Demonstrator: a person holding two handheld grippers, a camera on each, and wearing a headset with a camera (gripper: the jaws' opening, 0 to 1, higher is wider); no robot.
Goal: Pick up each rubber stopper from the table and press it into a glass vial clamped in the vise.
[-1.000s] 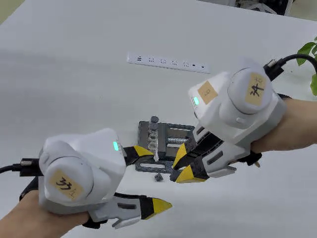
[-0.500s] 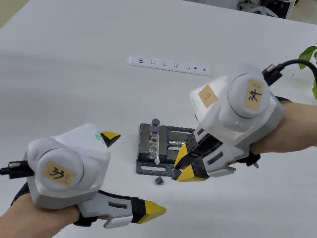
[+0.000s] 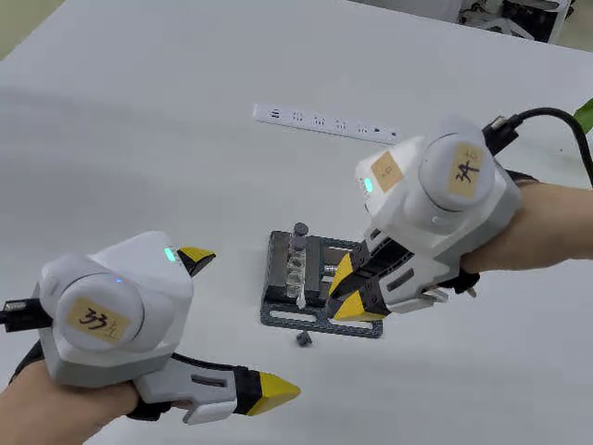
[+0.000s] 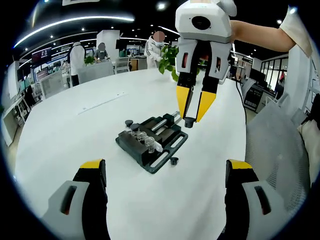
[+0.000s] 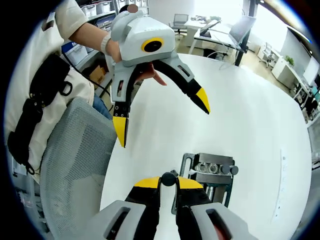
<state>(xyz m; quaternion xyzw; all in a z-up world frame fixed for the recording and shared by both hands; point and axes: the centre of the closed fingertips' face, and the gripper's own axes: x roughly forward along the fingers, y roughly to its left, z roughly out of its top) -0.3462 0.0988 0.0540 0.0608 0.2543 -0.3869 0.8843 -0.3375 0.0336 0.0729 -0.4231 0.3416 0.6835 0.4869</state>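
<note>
Nearest, low left in head view: left gripper (image 3: 239,323), jaws spread wide, gripping nothing, hovering over the white table (image 3: 139,139) short of the vise (image 3: 278,315). Next out: loose stopper (image 3: 303,338), small and dark, lying on the table just beside the vise's near edge, touching neither gripper, apart from the left fingertips (image 3: 273,389). Then the vise itself: black, flat on the table, row of clear glass vials (image 3: 296,271) clamped upright in it. At the far end of the row: capped vial (image 3: 300,229), dark plug already seated; tops of the others too small to judge. Over the screw side of the vise: right gripper (image 3: 341,295), jaws clenched on the held stopper (image 5: 169,178), pinched right between the yellow fingertips (image 5: 147,182), rounded end poking out past them. Per left gripper view: held stopper hanging above the vise, off to the side of the vial row, touching no vial. Farthest: white power strip (image 3: 324,121), flat on the table, well apart from vise and grippers.
</note>
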